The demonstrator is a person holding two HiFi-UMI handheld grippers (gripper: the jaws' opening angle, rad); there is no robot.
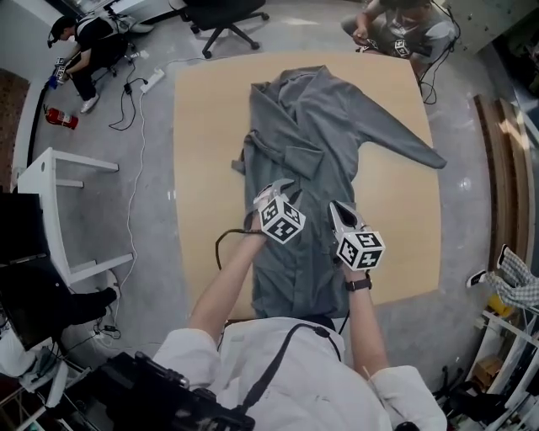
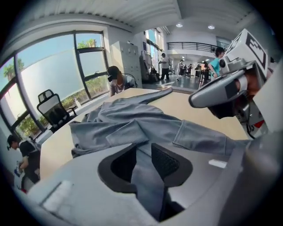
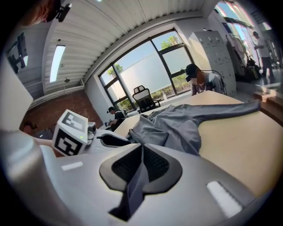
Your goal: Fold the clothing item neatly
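A grey long-sleeved garment (image 1: 320, 126) lies spread lengthwise on the tan table (image 1: 210, 126), one sleeve stretched toward the right and the other folded across its body. Both grippers sit over its near half. My left gripper (image 1: 274, 189) stands open; a band of grey cloth runs loosely through the gap between its pads (image 2: 164, 160). My right gripper (image 1: 335, 208), just to its right, is shut on a thin fold of the garment (image 3: 185, 119). That fold hangs between the right gripper's pads (image 3: 152, 163). In the left gripper view the garment (image 2: 132, 119) fills the table ahead.
A person (image 1: 404, 34) sits at the table's far right corner and another (image 1: 84, 42) crouches on the floor at far left. A black office chair (image 1: 223, 17) stands beyond the table. A white rack (image 1: 59, 194) is left of it. A black cable (image 1: 223, 244) loops near the front left.
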